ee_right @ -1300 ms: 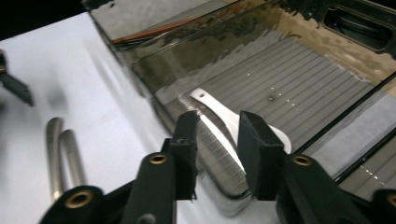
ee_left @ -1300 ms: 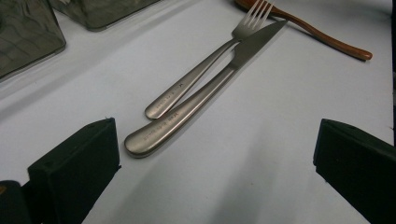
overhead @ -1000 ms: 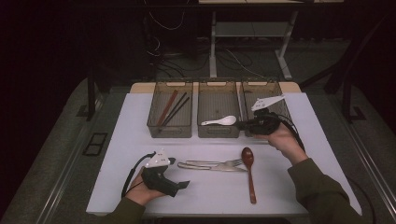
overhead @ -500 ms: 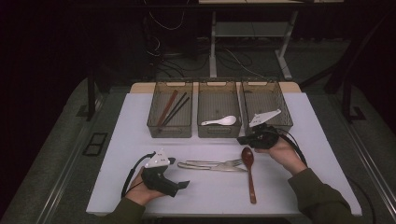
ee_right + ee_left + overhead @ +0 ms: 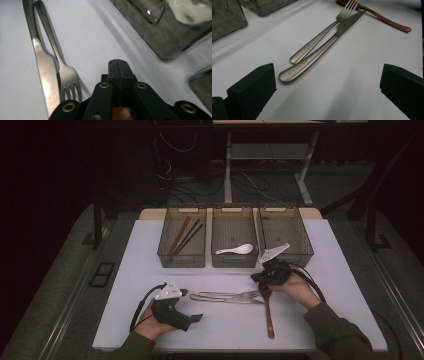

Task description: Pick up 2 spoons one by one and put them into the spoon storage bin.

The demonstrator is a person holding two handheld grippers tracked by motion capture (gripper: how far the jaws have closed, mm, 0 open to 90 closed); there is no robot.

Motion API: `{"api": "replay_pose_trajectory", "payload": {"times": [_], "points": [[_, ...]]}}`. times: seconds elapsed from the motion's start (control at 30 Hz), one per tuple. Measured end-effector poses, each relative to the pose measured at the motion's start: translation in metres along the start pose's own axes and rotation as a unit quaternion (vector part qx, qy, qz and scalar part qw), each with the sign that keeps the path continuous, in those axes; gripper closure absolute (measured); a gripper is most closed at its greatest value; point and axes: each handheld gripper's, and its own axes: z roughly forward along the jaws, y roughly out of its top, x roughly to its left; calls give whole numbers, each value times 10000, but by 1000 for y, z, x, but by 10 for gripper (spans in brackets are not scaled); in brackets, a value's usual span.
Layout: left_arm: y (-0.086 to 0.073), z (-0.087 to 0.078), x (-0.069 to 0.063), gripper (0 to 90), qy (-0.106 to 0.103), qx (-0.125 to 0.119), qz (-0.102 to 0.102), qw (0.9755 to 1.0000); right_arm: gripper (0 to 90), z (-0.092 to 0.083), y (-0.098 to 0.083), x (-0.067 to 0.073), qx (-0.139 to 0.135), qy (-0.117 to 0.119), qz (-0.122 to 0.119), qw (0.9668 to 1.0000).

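My right gripper (image 5: 264,278), fingers pressed together, hangs over the wooden spoon (image 5: 268,309) bowl; fork (image 5: 65,72) and knife (image 5: 46,72) lie just beside. Left gripper (image 5: 192,319) rests, fingers spread. Next, I judge, the right fingers must open to pinch the spoon.

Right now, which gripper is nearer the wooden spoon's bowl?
Right. The right gripper is over the wooden spoon at its bowl end; the left gripper sits well off to the spoon's left, past the fork.

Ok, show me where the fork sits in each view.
High view: the fork lies mid-table beside the knife, prongs toward the right gripper.
Left gripper view: fork upper middle, prongs at the top.
Right gripper view: fork left, prongs down.
Shared landmark: the knife alongside.
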Motion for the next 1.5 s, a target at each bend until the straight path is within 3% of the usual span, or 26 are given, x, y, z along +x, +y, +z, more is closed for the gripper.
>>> {"api": "replay_pose_trajectory", "payload": {"times": [0.6, 1.5], "points": [[0, -1, 0, 0, -3, -30, 9, 10000, 897, -2, -10, -2, 226, -111, 10, 9997], [1, -1, -1, 0, 9, -18, 19, 10000, 897, -42, -54, -7, 302, -347, 172, 9988]]}}
